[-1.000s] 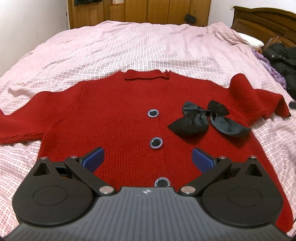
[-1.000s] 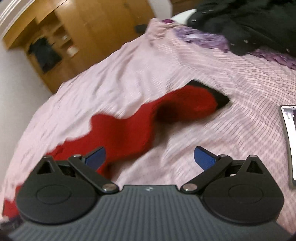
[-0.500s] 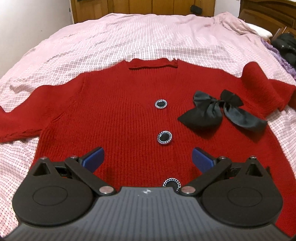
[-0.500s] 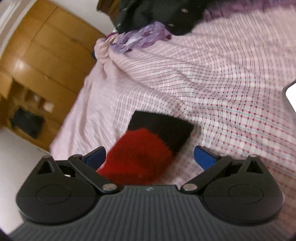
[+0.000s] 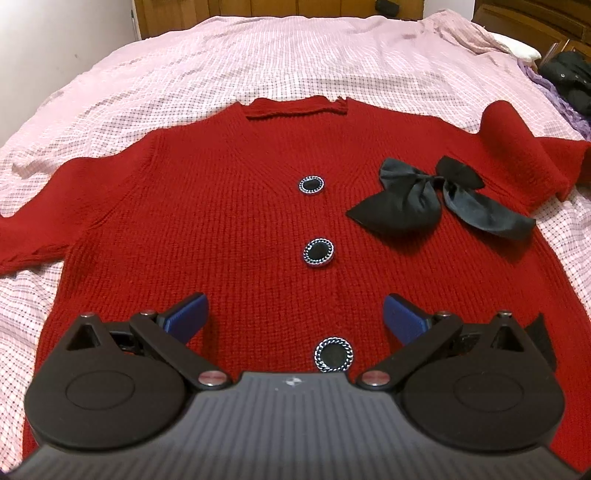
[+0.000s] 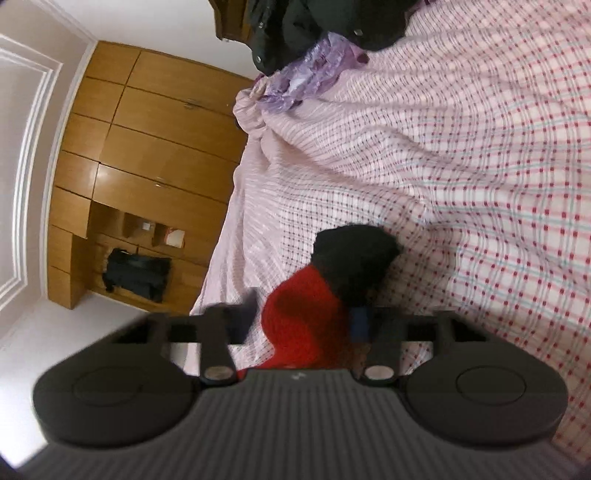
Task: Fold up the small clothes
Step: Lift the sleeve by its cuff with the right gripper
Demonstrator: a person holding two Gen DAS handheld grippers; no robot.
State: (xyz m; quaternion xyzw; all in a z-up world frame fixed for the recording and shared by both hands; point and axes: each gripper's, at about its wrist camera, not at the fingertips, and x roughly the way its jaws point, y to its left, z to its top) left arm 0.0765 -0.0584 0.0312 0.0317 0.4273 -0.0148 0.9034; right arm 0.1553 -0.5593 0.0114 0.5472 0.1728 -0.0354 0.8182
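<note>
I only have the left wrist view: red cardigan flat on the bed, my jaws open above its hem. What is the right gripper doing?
Observer: The right gripper is closing its jaws, with the red sleeve between them.
Operator: Which part of the sleeve?
Observer: Just behind its black cuff, which sticks out past the fingers.
Operator: Anything near it on the bed?
Observer: Only checked bedsheet close by; dark clothing lies at the far edge.
</note>
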